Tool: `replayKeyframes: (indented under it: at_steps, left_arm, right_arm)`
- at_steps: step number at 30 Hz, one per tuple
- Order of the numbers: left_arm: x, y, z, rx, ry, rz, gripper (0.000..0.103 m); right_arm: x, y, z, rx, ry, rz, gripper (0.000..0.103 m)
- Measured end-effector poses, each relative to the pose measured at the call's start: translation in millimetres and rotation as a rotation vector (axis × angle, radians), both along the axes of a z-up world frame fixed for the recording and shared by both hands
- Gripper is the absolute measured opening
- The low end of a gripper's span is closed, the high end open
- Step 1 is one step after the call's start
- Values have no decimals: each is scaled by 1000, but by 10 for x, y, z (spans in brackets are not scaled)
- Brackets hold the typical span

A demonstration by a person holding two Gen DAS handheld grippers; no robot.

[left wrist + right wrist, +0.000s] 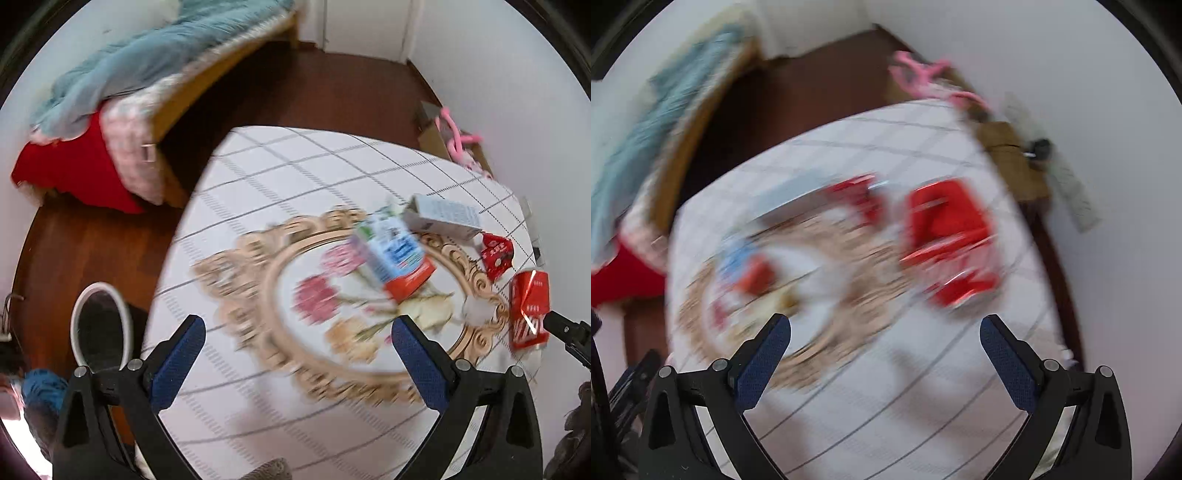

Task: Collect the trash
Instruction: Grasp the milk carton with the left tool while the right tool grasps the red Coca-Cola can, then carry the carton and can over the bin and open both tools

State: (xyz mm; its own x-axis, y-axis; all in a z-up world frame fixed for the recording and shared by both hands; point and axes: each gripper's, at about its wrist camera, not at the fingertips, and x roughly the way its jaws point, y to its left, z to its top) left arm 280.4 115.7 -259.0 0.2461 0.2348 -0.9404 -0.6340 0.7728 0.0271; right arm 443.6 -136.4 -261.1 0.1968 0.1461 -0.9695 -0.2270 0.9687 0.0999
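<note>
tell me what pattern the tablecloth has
White with a thin grey grid and a floral medallion; clearest in the left wrist view.

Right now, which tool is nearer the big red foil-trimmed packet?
Right. The right tool hangs open just short of the big red foil-trimmed packet; its tip nearly touches it. The left tool hovers open over the floral mat, farther left.

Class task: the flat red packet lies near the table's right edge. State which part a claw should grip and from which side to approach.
Grip the red packet across its two long edges, descending from above. It appears to lie flat on the tablecloth, so only its narrow width fits between the fingers. The open right claw, hovering just short of it, seems best placed; blur hides finer detail.
</note>
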Motion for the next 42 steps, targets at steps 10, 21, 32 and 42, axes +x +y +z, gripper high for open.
replayKeyframes:
  at_steps: [10,21,32,42]
  left_arm:
    - [955,182,-635,-218,91,38,102]
    - [1209,22,-789,-148,115,-100,63]
    - [1209,-154,-861,-52,181,-298,63]
    - [1208,-211,-814,-1,174,-314,58]
  right_arm:
    - [685,17,-643,-51,136,27,103]
    - [691,9,-851,-16,184,43,82]
    - [664,57,-934,-38,226,68,82]
    - [597,134,-928,-89,184,98,82]
